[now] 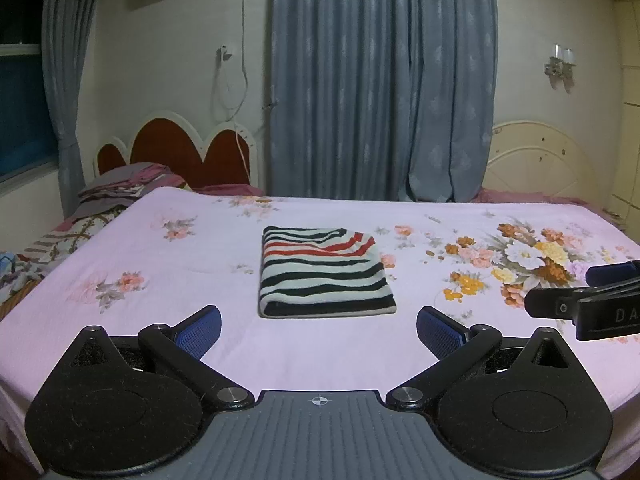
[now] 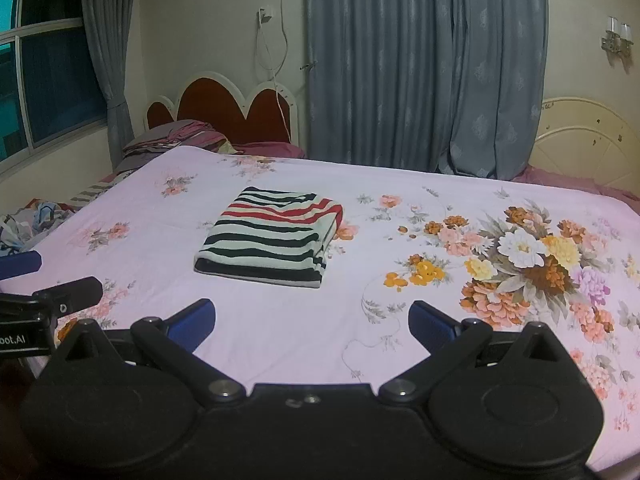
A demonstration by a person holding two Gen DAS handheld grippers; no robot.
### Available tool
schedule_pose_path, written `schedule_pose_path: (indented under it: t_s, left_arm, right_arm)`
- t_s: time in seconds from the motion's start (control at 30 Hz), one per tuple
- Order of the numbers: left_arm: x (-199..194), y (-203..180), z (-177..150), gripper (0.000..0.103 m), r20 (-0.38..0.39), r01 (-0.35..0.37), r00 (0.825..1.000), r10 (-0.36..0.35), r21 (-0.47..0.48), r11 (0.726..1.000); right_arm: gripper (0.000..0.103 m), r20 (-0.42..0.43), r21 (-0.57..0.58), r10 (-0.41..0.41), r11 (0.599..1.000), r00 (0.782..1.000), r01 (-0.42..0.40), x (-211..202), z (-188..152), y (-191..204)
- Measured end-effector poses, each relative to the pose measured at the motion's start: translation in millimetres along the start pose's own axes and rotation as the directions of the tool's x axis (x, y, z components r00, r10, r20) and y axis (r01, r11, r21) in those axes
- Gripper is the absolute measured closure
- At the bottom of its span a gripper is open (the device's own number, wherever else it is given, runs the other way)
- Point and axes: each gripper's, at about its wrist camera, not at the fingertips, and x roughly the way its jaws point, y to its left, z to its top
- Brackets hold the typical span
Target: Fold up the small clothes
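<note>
A striped garment (image 1: 324, 272), black, white and red, lies folded into a neat rectangle on the pink floral bedsheet (image 1: 160, 248). My left gripper (image 1: 319, 330) hovers open just in front of it, nothing between its blue pads (image 1: 202, 330). In the right wrist view the same folded garment (image 2: 272, 240) lies ahead and left of my right gripper (image 2: 311, 322), which is open and empty. Each gripper shows at the edge of the other's view: the right gripper (image 1: 592, 300) at far right, the left gripper (image 2: 44, 296) at far left.
A second bed with a red headboard (image 1: 176, 148) and piled bedding (image 1: 120, 188) stands at the left. Blue curtains (image 1: 380, 80) hang behind. A cream headboard (image 1: 540, 164) is at the right rear. Loose clothes (image 2: 28, 220) lie off the bed's left side.
</note>
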Motion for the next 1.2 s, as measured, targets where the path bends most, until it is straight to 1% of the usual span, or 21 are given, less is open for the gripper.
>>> schedule_pose_path:
  t_s: [0.73, 1.2]
  left_arm:
    - [2.5, 2.3, 2.3, 0.0, -0.001, 0.003, 1.0, -0.003, 0.003, 1.0]
    - [7.8, -0.5, 4.9, 0.0, 0.0, 0.01, 1.0, -0.01, 0.015, 1.0]
  right_arm:
    - [0.001, 0.004, -0.006, 0.004, 1.0, 1.0, -0.004, 1.6, 5.3, 3.9]
    - [0.001, 0.003, -0.001, 0.002, 1.0, 1.0, -0.002, 2.6, 4.4, -0.3]
